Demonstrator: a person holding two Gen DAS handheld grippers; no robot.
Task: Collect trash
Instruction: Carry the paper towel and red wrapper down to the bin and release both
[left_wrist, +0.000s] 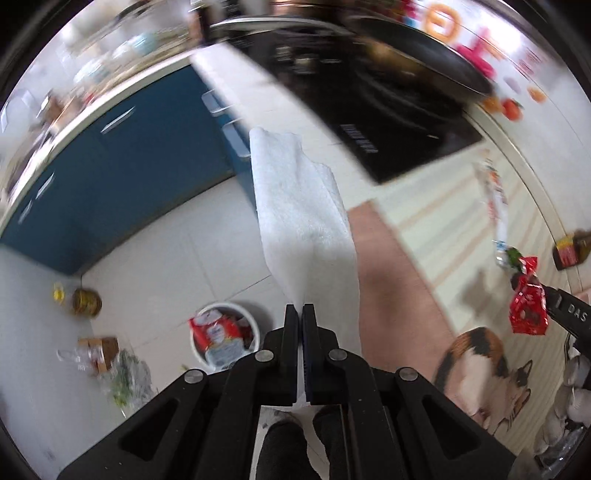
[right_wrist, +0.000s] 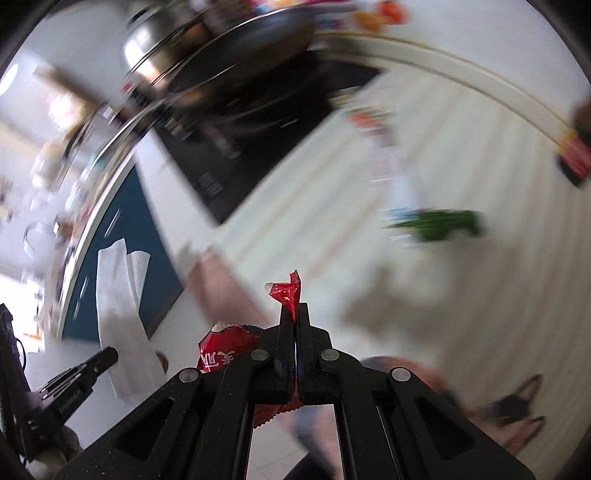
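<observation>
The left gripper pinches a white paper towel out past the counter edge, above the floor and a white trash bin. The right gripper squeezes a red snack wrapper with white letters too bent to read, over the striped counter.

We look down on a pale tiled floor met by blue cabinets with slim metal handles. Along their top runs a light bench carrying a black cooktop with a dark frying pan on it. Beside the cooktop lies a cream striped mat with a pink border and a printed calico cat. Daylight is bright and washes out the blurred upper edges of both views.
</observation>
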